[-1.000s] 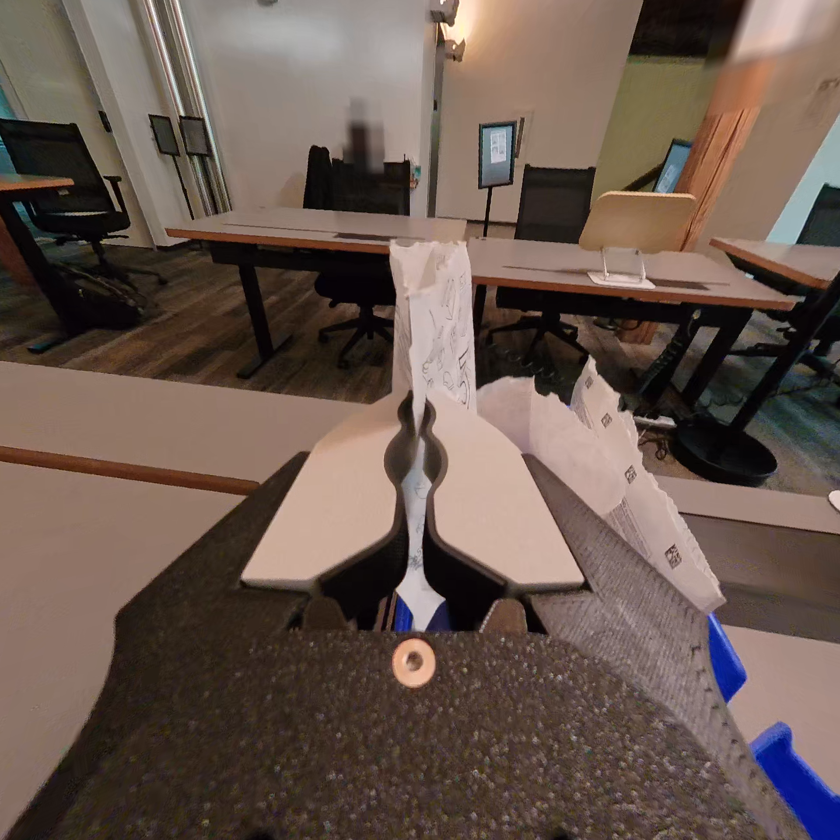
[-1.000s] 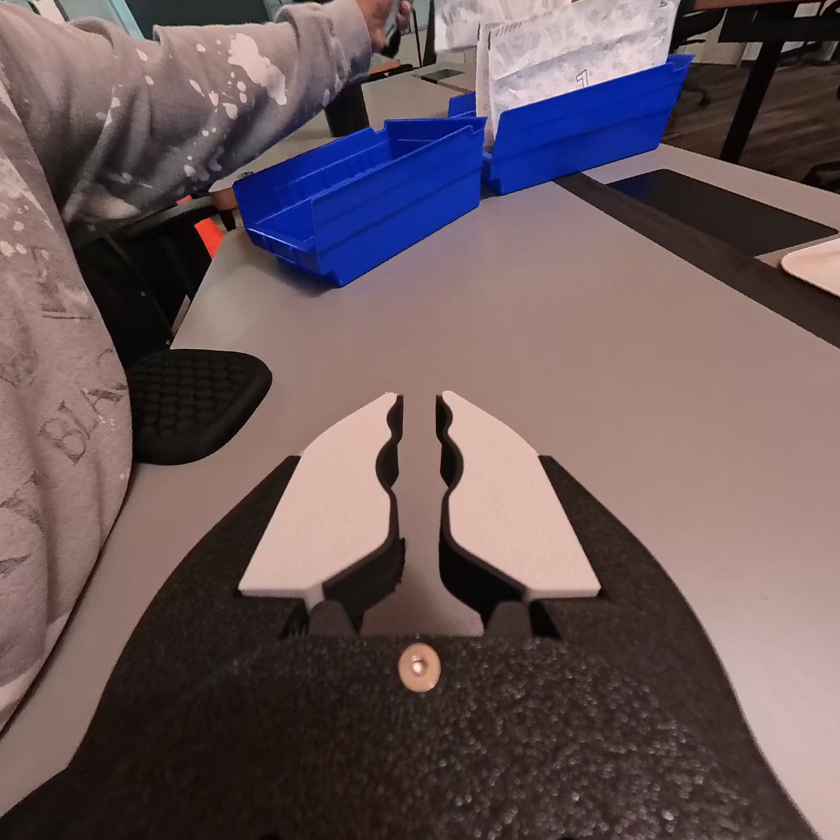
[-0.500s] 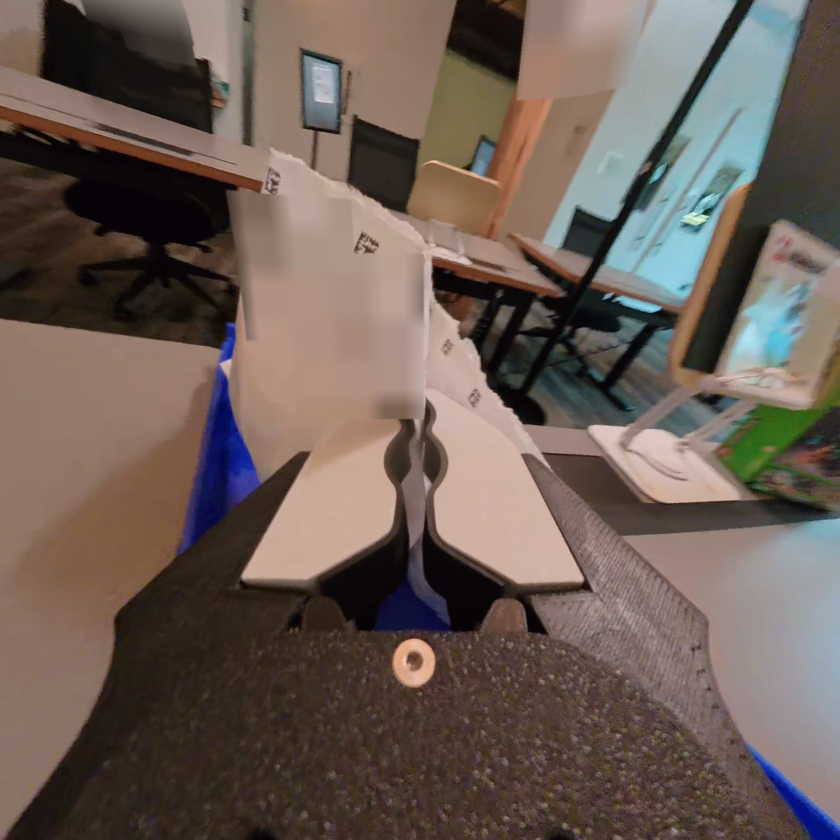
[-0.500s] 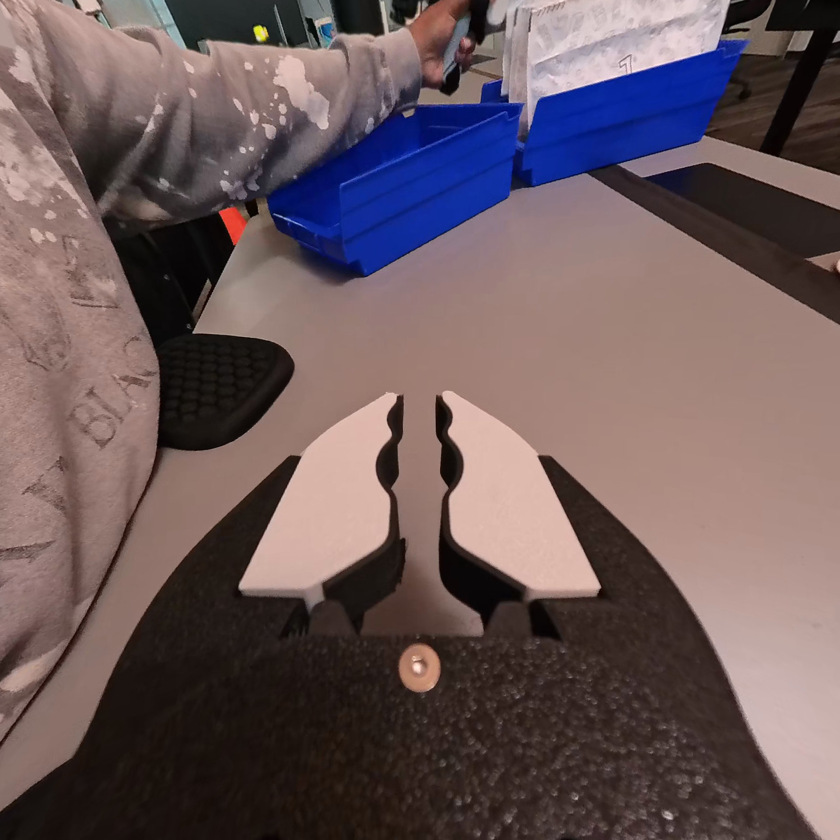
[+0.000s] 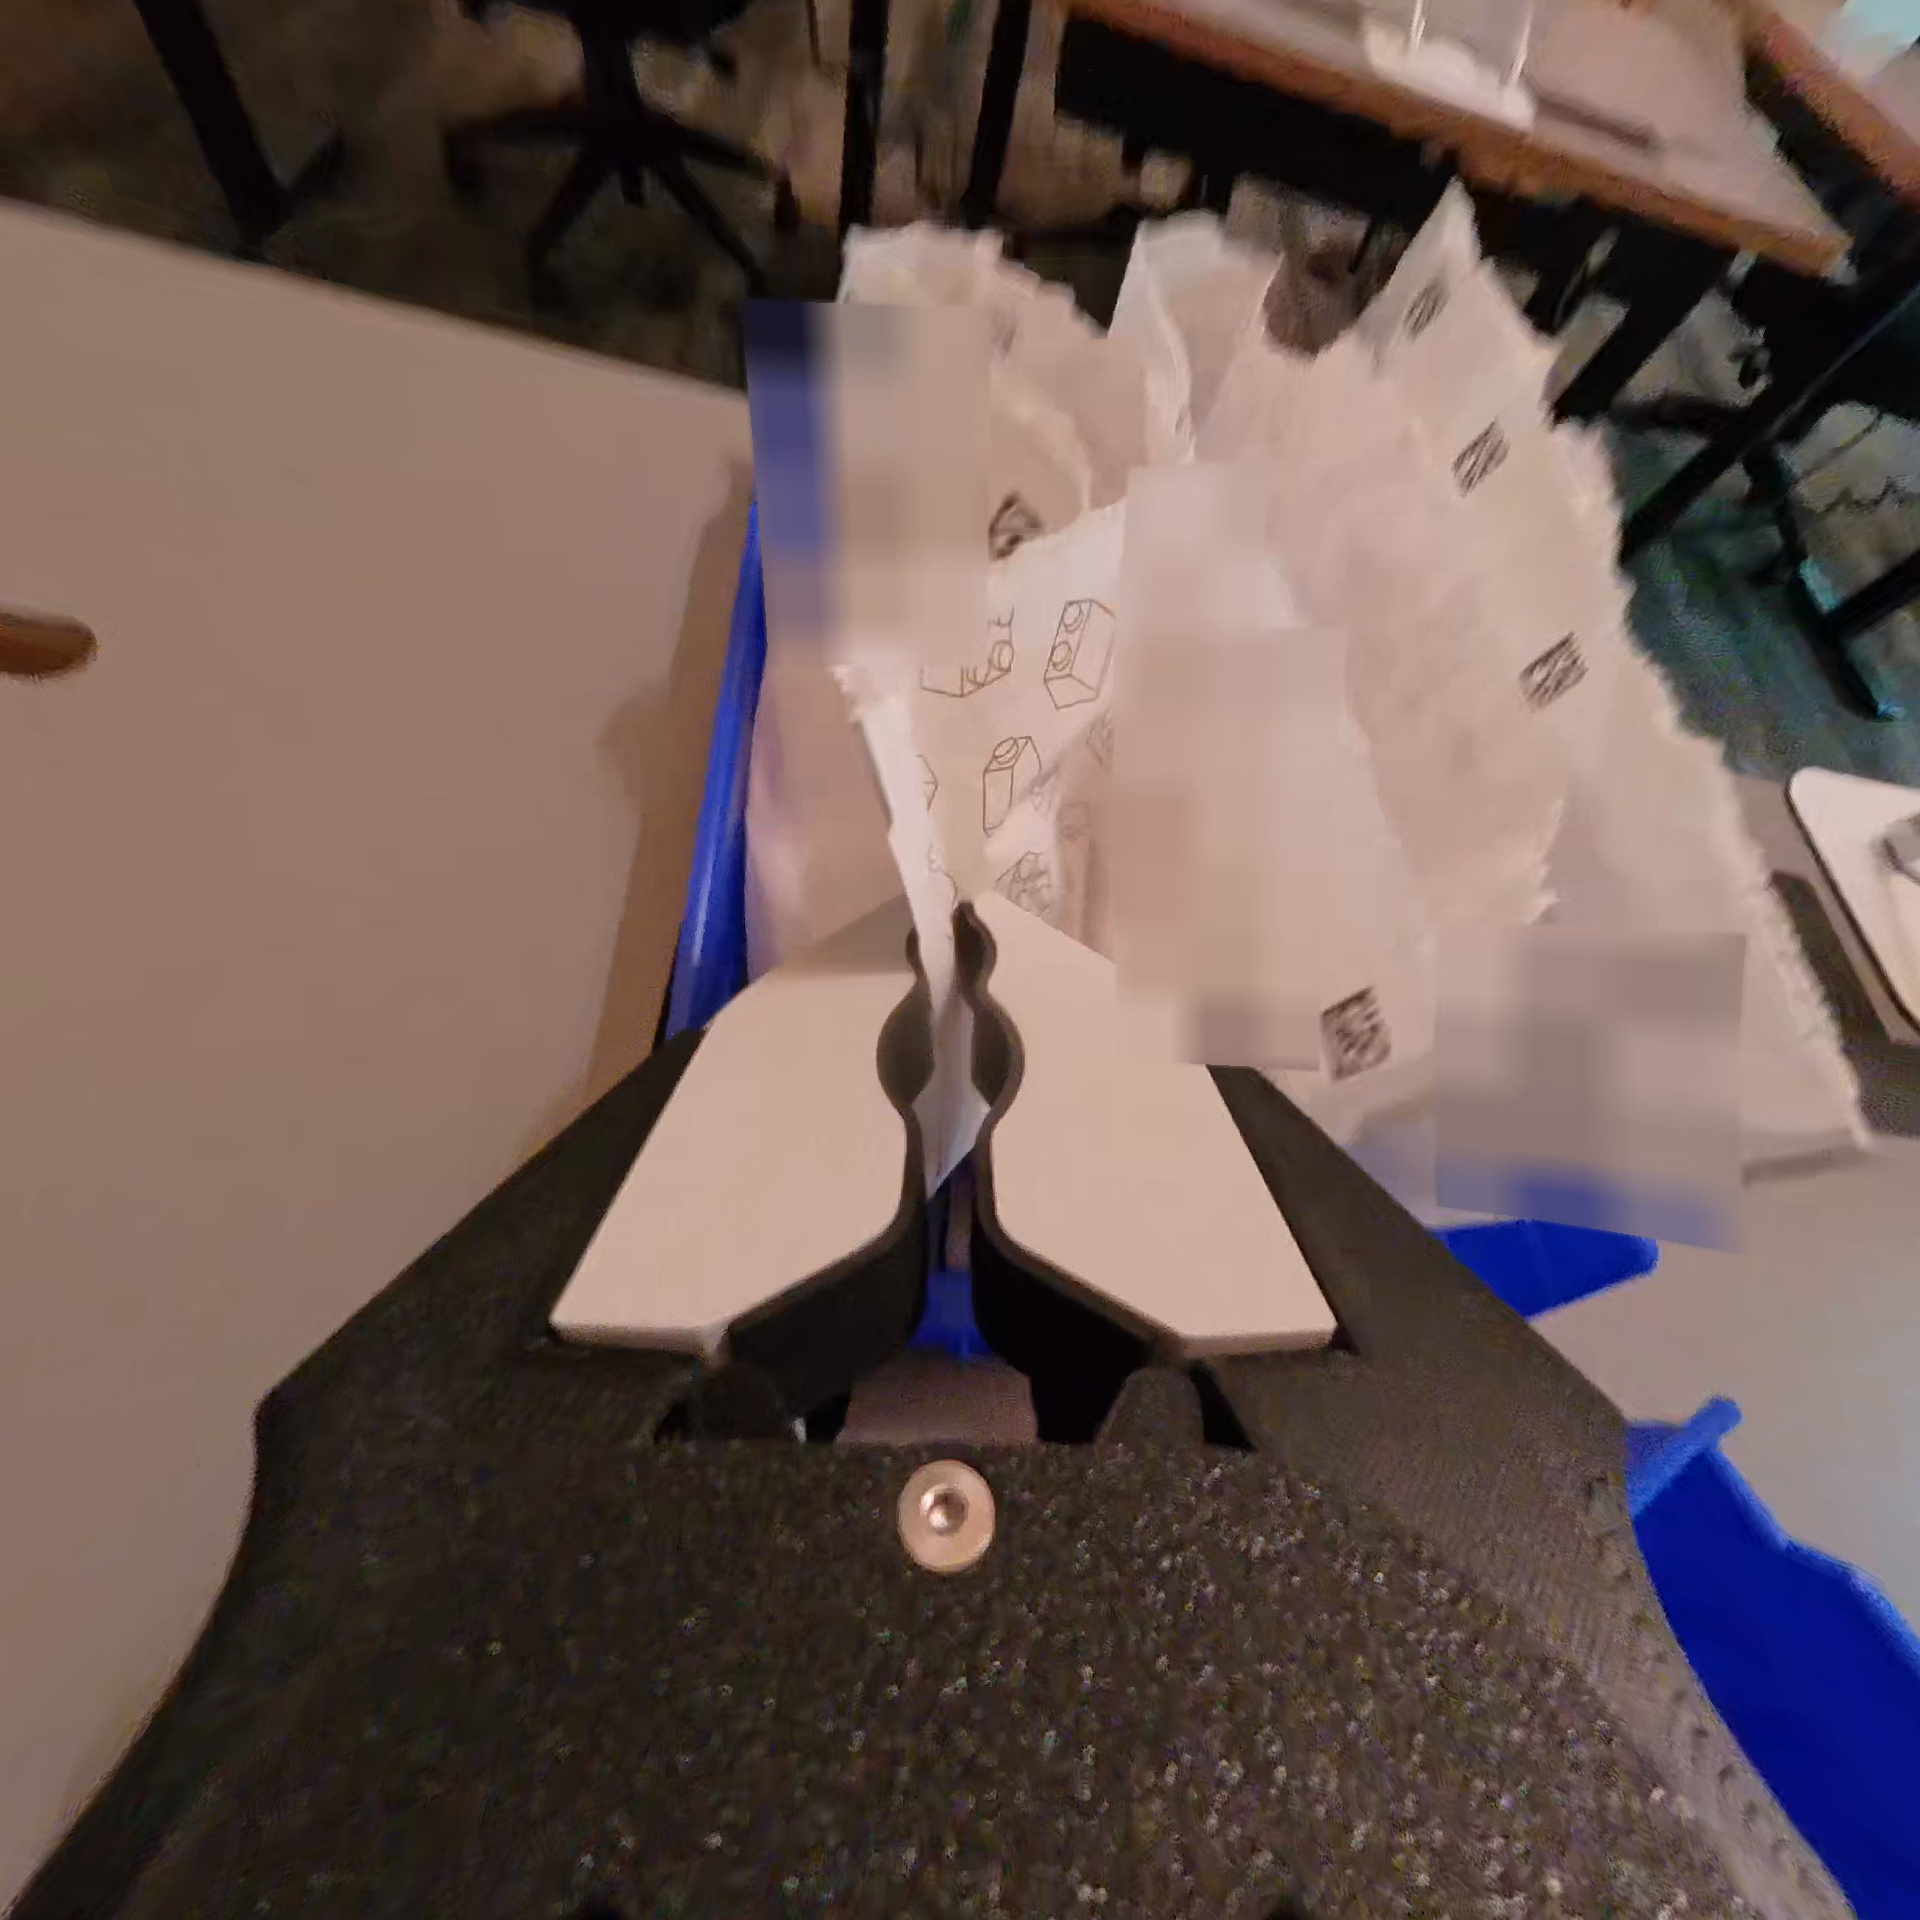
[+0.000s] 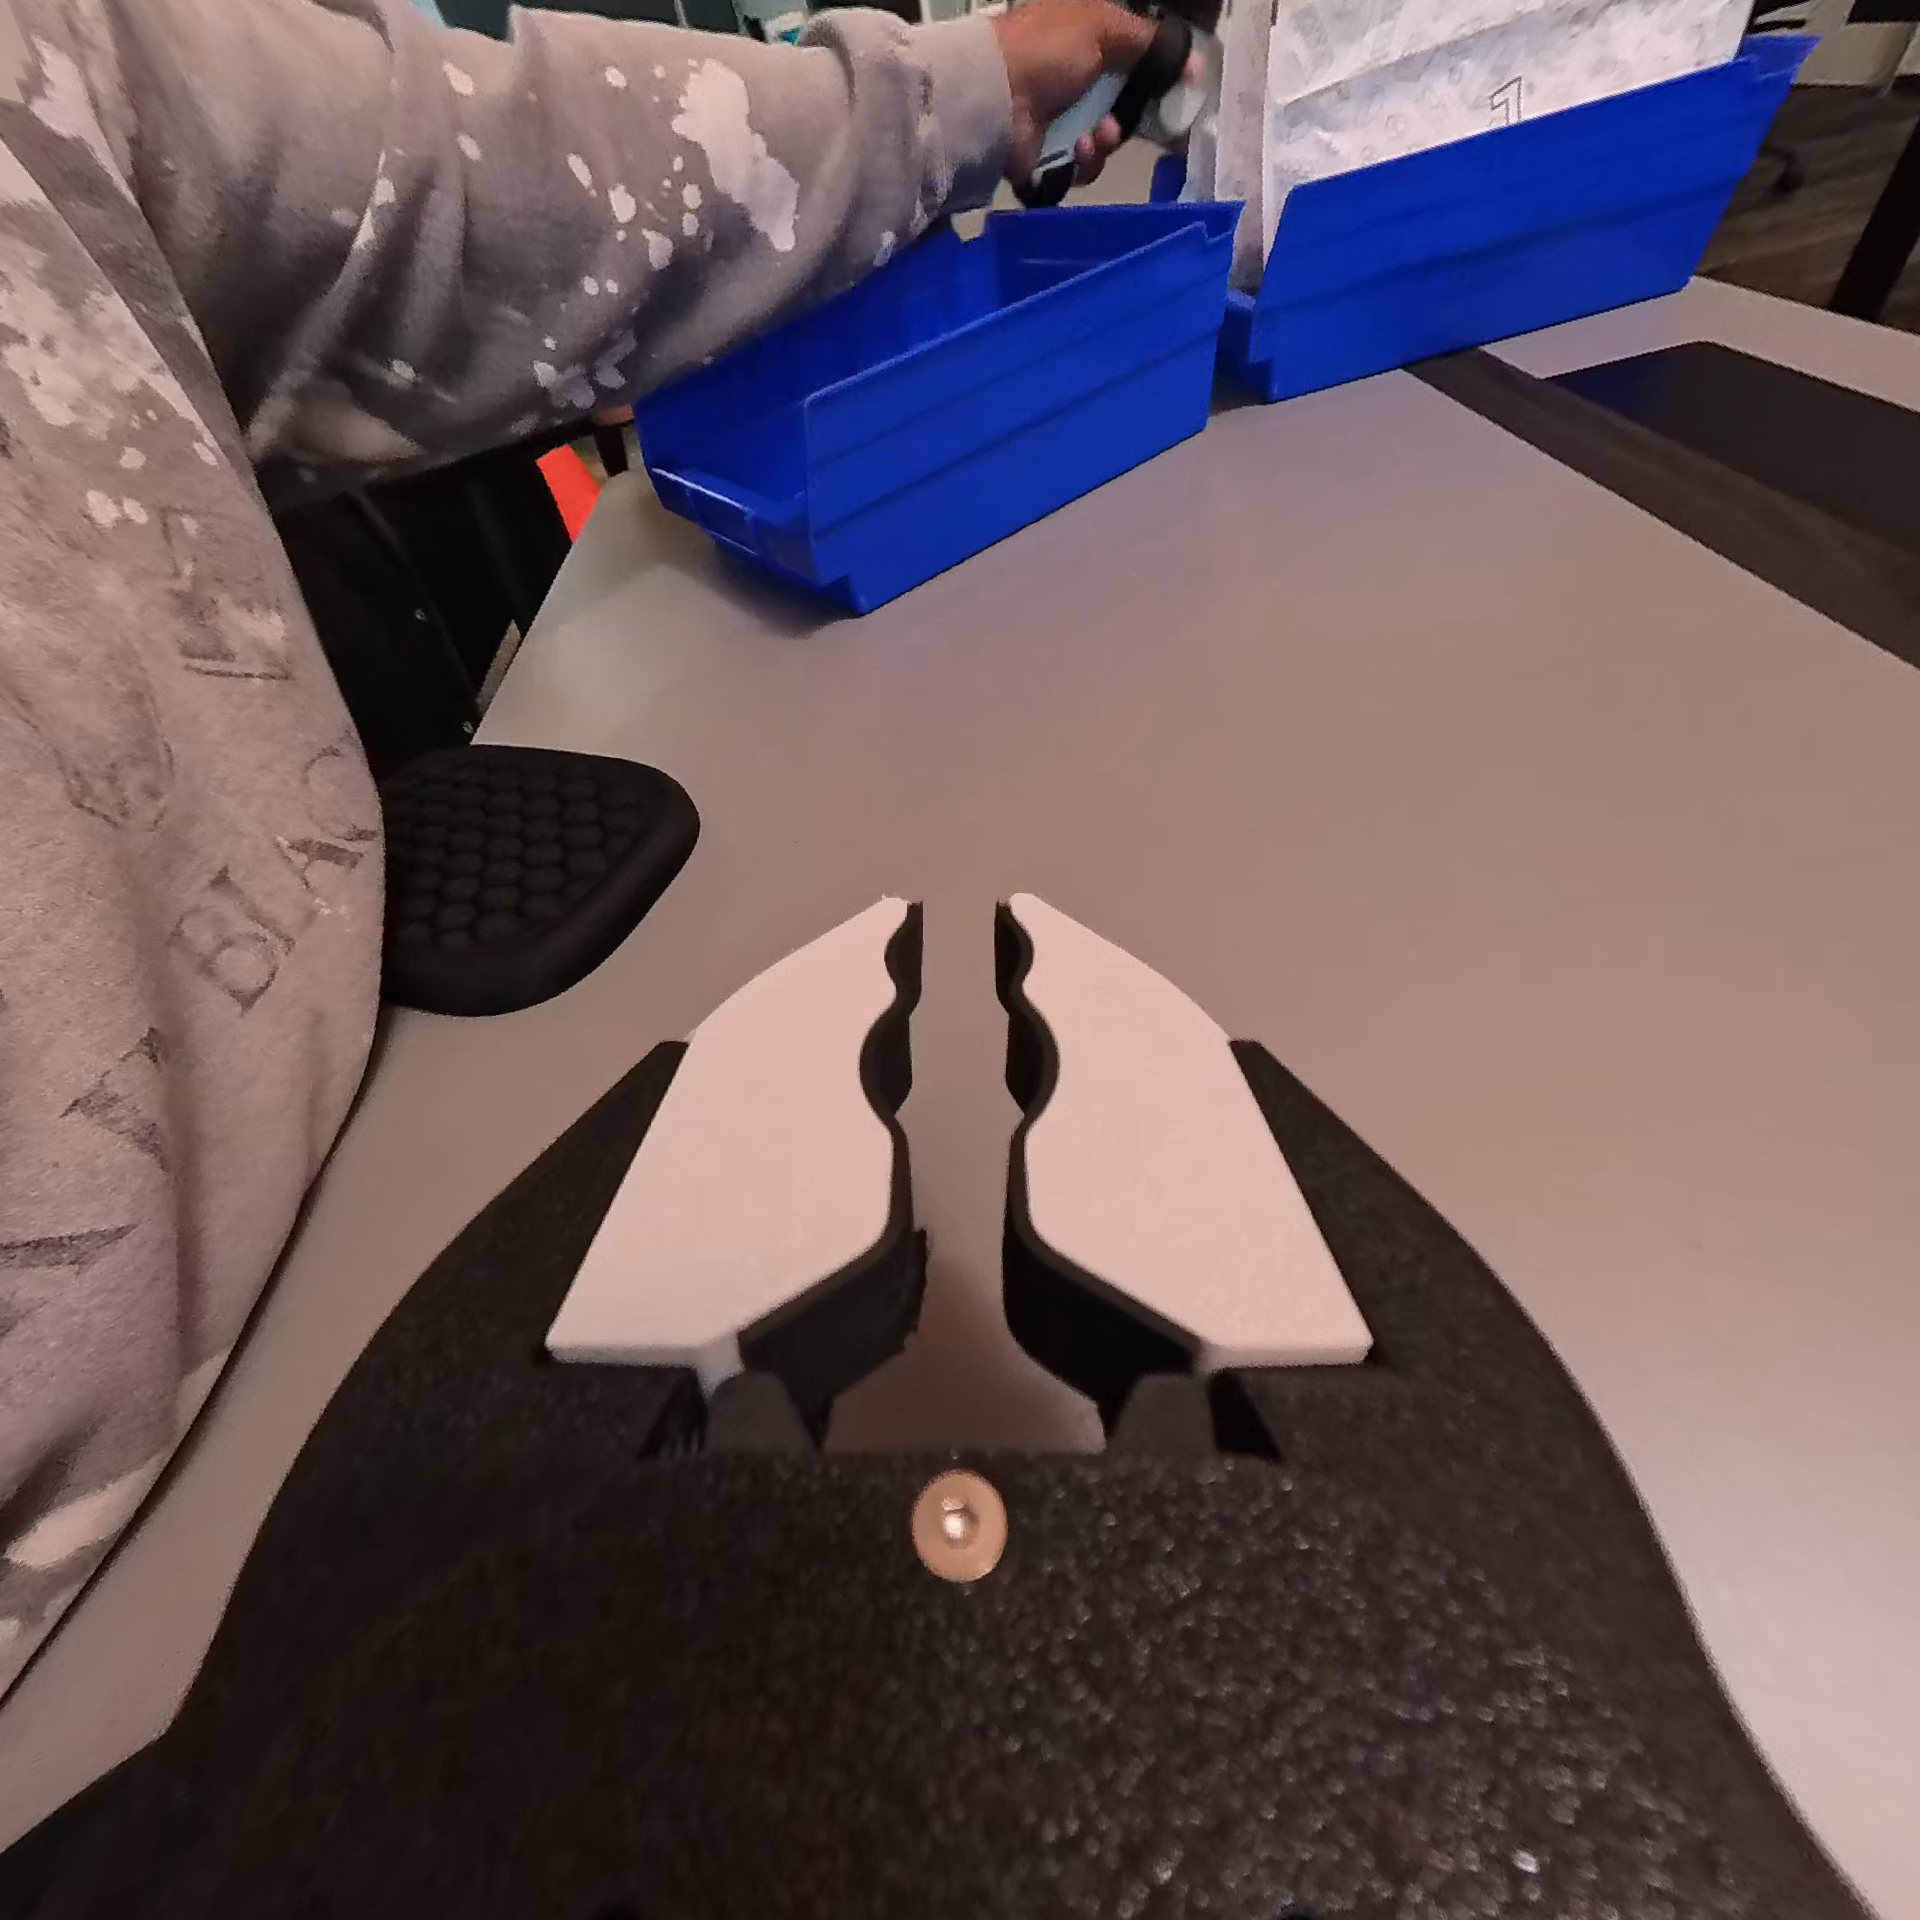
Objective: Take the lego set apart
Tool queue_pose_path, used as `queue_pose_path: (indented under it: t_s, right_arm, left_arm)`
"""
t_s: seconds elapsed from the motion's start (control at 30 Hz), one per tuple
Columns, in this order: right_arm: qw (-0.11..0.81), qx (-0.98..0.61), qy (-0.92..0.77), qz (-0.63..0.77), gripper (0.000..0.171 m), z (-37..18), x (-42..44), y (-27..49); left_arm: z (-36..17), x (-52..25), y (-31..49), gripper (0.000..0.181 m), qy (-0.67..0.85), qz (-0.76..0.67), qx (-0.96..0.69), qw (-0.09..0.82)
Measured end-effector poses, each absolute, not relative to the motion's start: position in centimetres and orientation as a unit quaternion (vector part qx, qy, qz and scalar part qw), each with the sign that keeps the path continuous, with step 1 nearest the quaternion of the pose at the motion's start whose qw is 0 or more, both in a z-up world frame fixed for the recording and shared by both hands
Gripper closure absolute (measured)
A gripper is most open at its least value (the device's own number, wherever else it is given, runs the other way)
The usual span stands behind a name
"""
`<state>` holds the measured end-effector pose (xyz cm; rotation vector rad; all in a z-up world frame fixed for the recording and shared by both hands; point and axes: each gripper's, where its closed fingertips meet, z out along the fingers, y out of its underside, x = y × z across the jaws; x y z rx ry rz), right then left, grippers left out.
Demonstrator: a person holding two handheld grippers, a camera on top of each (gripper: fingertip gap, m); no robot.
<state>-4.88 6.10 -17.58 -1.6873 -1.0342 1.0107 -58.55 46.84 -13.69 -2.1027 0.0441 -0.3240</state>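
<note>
Left gripper has tilted down, pinching one paper bag; right gripper parted, empty.

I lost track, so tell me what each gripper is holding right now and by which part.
The left gripper pinches a white paper bag by its edge. The right gripper holds nothing.

The left wrist view looks steeply down, very close over white paper bags standing in a blue bin. The right wrist view sits low over the grey table, facing forward from well back. Both show that bin and its bags.
</note>
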Motion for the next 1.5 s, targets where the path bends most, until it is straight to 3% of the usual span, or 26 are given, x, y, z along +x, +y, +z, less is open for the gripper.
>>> queue_pose_path:
  t_s: [0.2,0.33,0.67,0.83,0.97,1.1,1.37,1.5]
  right_arm:
    - [0.449,-0.679,-0.406,0.416,0.159,-17.4,-4.7,6.4]
    - [0.445,-0.682,-0.416,0.405,0.159,-17.8,-4.7,6.2]
    - [0.441,-0.668,-0.43,0.418,0.159,-17.7,-5.3,5.4]
    - [0.507,-0.672,-0.41,0.352,0.158,-16.2,-4.9,6.8]
    - [0.569,-0.692,-0.339,0.286,0.161,-14.0,-4.2,9.7]
    - [0.595,-0.704,-0.305,0.241,0.163,-12.1,-5.0,12.1]
    - [0.604,-0.733,-0.251,0.186,0.171,-11.9,-5.4,15.9]
    - [0.592,-0.757,-0.245,0.13,0.171,-14.8,-3.3,16.9]
  left_arm:
    - [-12.0,-57.0,49.4,0.181,0.026,-0.122,-0.844,0.521]
    - [-17.3,-56.1,47.7,0.179,0.025,-0.151,-0.918,0.366]
    - [-5.6,-57.7,43.9,0.173,0.059,-0.055,-0.838,0.54]
    - [-1.6,-48.5,38.6,0.161,0.14,-0.105,-0.777,0.605]
    - [-0.6,-40.6,32.3,0.176,0.19,-0.111,-0.74,0.635]
    - [-1.9,-33.4,27.3,0.181,0.218,-0.128,-0.73,0.635]
    - [-6.4,-17.4,19.1,0.181,0.207,-0.344,-0.686,0.607]
    - [-10.3,-12.9,18.0,0.181,0.246,-0.283,-0.691,0.618]
